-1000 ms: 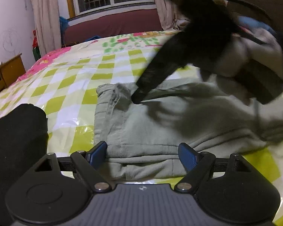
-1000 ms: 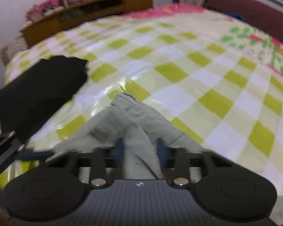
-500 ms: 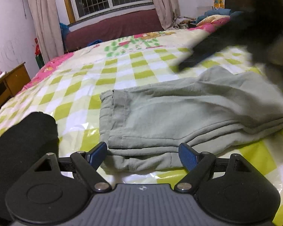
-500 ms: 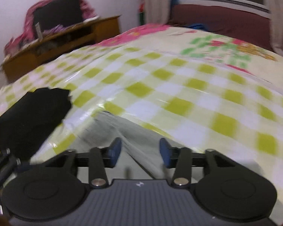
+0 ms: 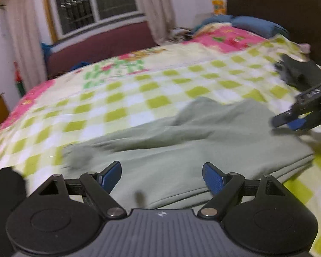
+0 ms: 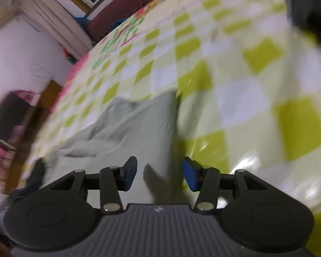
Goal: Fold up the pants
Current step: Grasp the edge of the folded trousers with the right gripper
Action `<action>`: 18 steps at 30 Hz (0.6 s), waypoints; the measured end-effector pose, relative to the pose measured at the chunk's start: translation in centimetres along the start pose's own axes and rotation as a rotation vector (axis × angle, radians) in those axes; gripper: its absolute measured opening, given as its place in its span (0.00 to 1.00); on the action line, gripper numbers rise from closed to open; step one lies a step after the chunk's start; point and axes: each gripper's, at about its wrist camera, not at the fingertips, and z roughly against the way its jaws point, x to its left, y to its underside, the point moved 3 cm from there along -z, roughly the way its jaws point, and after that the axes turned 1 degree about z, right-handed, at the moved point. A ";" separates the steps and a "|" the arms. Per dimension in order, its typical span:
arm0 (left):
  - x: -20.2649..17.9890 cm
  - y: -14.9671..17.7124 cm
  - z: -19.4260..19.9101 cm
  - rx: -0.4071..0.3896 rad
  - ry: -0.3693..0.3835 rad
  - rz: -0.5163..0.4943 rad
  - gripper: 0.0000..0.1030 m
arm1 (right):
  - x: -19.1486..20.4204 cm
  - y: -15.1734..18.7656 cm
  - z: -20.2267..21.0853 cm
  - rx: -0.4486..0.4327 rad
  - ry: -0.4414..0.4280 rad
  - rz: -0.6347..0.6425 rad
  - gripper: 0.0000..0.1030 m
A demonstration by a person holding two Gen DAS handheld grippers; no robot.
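The grey-green pants (image 5: pixel 192 147) lie folded on the checked bed cover, stretching from lower left to right in the left wrist view. My left gripper (image 5: pixel 161 177) is open and empty, just above their near edge. My right gripper (image 6: pixel 159 172) is open and empty over the pants' right end (image 6: pixel 128 132), near its edge. It also shows in the left wrist view (image 5: pixel 293 123) at the far right, above the pants.
The yellow-green checked bed cover (image 5: pixel 122 98) fills both views. A black garment (image 5: pixel 4 194) lies at the lower left. A dark garment (image 5: pixel 299 72) lies at the far right, near the headboard (image 5: pixel 278 6). A wooden cabinet (image 6: pixel 42 100) stands beside the bed.
The right gripper let go of the pants, opened, and swung from their left end to their right end. The left gripper moved right along the near edge. The pants now lie flat.
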 end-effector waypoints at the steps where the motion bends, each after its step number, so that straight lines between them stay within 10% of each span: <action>1: -0.9 -0.1 -0.6 0.016 0.022 -0.024 0.93 | -0.2 0.2 -0.4 0.009 -0.027 -0.011 0.48; 3: -2.8 0.4 -2.0 0.101 0.082 -0.083 0.93 | -0.3 -0.1 -0.7 0.020 -0.053 -0.035 0.48; 7: -5.4 2.1 -2.3 0.167 0.107 -0.206 0.93 | 0.6 -0.4 0.5 0.018 -0.163 -0.039 0.17; 13: -5.9 0.9 -1.8 0.146 0.098 -0.207 0.93 | -0.1 -0.1 -4.2 0.127 -0.198 -0.108 0.25; 18: -6.7 -0.5 -2.5 0.168 0.115 -0.220 0.93 | 0.2 -0.6 -3.8 0.051 -0.188 -0.128 0.05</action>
